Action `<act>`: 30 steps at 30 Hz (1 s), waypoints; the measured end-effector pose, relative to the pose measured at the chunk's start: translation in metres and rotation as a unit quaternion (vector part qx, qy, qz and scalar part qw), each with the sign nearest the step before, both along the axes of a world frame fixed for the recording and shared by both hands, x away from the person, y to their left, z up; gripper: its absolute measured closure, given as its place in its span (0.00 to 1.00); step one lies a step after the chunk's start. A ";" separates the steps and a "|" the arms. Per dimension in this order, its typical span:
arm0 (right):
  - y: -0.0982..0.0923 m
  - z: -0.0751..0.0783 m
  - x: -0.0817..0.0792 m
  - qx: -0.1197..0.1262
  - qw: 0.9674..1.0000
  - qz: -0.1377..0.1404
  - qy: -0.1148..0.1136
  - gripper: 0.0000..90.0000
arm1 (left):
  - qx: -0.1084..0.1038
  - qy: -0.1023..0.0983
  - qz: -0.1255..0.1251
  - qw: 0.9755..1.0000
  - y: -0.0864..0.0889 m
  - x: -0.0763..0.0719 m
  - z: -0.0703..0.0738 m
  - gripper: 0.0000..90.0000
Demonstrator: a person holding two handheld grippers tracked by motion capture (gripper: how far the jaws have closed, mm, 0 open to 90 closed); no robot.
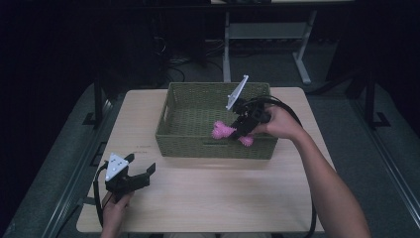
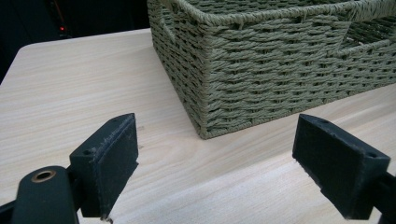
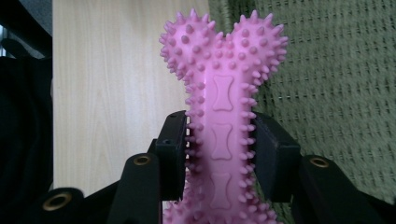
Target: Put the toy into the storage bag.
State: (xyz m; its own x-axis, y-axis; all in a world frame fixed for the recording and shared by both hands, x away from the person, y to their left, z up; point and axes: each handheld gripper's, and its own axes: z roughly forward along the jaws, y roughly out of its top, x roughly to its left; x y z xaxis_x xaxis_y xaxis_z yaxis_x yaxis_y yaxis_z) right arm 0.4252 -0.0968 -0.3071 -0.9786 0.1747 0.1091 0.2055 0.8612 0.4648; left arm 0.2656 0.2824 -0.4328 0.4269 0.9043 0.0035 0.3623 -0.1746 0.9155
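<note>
Two tools: one in each hand, over a pale wood tabletop (image 1: 208, 198).
Right tool (image 1: 241, 130): at about 2 o'clock on the tabletop, held over the near right part of the basket; jaws pinched on the shaft of the bone. In the right gripper view (image 3: 219, 154) both pads press the shaft from either side.
Bone (image 1: 225, 131): pink, spiky, rubbery toy with small bone shapes moulded down its shaft. It hangs in the right tool, just above the basket's near wall, one knobbed end toward 9 o'clock, the other toward 4 o'clock. In the right gripper view (image 3: 224, 93) its double-knob end stands up past the jaws, with tabletop behind on one side and green weave on the other.
Basket (image 1: 198, 144): green woven, rectangular, handle slots in its walls; sits at 12 o'clock on the tabletop. In the left gripper view (image 2: 261, 70) a near corner faces the camera.
Left tool (image 1: 136, 173): at 8 o'clock, well apart from the basket, jaws spread wide with nothing between; in the left gripper view (image 2: 215, 168) bare tabletop lies between the pads.
Right hand (image 1: 280, 121): wrapped on the right tool, forearm coming from 5 o'clock.
</note>
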 end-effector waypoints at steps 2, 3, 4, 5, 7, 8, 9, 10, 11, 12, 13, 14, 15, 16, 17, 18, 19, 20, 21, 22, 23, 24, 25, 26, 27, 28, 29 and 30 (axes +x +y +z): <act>0.000 0.001 0.004 0.003 1.000 -0.001 0.002 0.64 | 0.001 0.001 -0.001 1.000 0.000 0.000 0.000 0.15; 0.000 0.001 0.006 0.003 1.000 -0.001 0.003 0.64 | 0.000 0.000 0.001 1.000 0.000 0.000 0.000 0.15; 0.000 0.001 0.007 0.002 1.000 -0.003 0.004 0.64 | -0.001 0.001 0.001 1.000 0.001 0.000 0.000 0.15; 0.000 0.001 0.007 0.002 1.000 -0.003 0.004 0.64 | -0.001 0.001 0.001 1.000 0.001 0.000 0.000 0.15; 0.002 0.000 0.013 -0.004 1.000 -0.007 0.008 0.64 | 0.000 0.001 0.000 1.000 0.001 0.000 0.000 0.15; 0.002 0.000 0.015 -0.006 1.000 -0.007 0.007 0.64 | 0.000 0.001 -0.001 1.000 0.001 0.000 0.000 0.15; 0.002 0.001 0.016 -0.006 1.000 -0.007 0.008 0.64 | 0.001 0.000 -0.001 1.000 0.001 0.000 0.000 0.15; 0.002 0.001 0.017 -0.006 1.000 -0.008 0.008 0.64 | 0.001 0.000 -0.001 1.000 0.001 0.000 0.000 0.15; 0.002 0.001 0.019 -0.002 1.000 -0.007 0.007 0.64 | 0.000 0.001 0.000 1.000 0.001 0.000 0.000 0.15; 0.002 0.001 0.021 0.001 1.000 -0.008 0.009 0.64 | -0.001 0.001 0.002 1.000 0.002 0.001 0.000 0.15; 0.002 0.001 0.021 0.001 1.000 -0.008 0.009 0.64 | -0.001 0.001 0.002 1.000 0.002 0.001 0.000 0.15; 0.001 0.000 0.024 0.006 1.000 -0.010 0.012 0.64 | -0.004 0.002 0.003 1.000 0.002 0.001 0.000 0.15; 0.000 -0.001 0.026 0.004 1.000 -0.011 0.012 0.64 | -0.003 0.001 0.003 1.000 0.002 0.001 0.000 0.15; 0.000 -0.002 0.027 0.003 1.000 -0.015 0.013 0.64 | -0.001 0.001 0.002 1.000 0.002 0.001 0.000 0.15; 0.000 -0.002 0.027 0.003 1.000 -0.015 0.013 0.64 | -0.001 0.001 0.002 1.000 0.002 0.001 0.000 0.15; -0.002 -0.004 0.029 0.000 1.000 -0.020 0.016 0.64 | 0.000 0.001 0.001 1.000 0.001 0.001 0.000 0.15; -0.002 -0.005 0.031 0.001 1.000 -0.020 0.016 0.64 | 0.001 0.001 0.001 1.000 0.001 0.000 0.000 0.15; -0.003 -0.005 0.032 0.001 1.000 -0.020 0.015 0.64 | 0.001 0.000 0.001 1.000 0.001 0.000 0.000 0.15; -0.003 -0.005 0.032 0.001 1.000 -0.020 0.015 0.64 | 0.001 0.000 0.001 1.000 0.001 0.000 0.000 0.15; -0.003 -0.007 0.035 0.004 1.000 -0.021 0.018 0.64 | -0.003 0.003 0.004 1.000 0.001 0.001 -0.001 0.15; -0.003 -0.007 0.037 0.001 1.000 -0.022 0.018 0.64 | -0.003 0.003 0.004 1.000 0.001 0.001 -0.001 0.15; -0.003 -0.008 0.038 -0.003 1.000 -0.024 0.018 0.64 | -0.002 0.002 0.003 1.000 0.001 0.001 0.000 0.15; -0.003 -0.008 0.040 -0.005 1.000 -0.025 0.018 0.64 | -0.002 0.002 0.003 1.000 0.001 0.001 0.000 0.15; -0.003 -0.008 0.041 -0.003 0.999 -0.026 0.018 0.64 | -0.001 0.001 0.002 1.000 0.001 0.001 0.000 0.15; -0.003 -0.009 0.042 -0.002 0.999 -0.027 0.020 0.64 | -0.001 0.002 0.002 1.000 0.001 0.001 -0.001 0.15; -0.003 -0.009 0.043 -0.002 0.999 -0.029 0.019 0.64 | -0.001 0.002 0.002 1.000 0.001 0.001 -0.001 0.15; -0.004 -0.010 0.045 0.001 0.999 -0.029 0.020 0.64 | 0.000 0.002 0.003 1.000 0.002 0.001 -0.001 0.15; -0.004 -0.011 0.046 0.002 0.999 -0.032 0.022 0.64 | -0.002 0.003 0.004 1.000 0.002 0.001 -0.001 0.15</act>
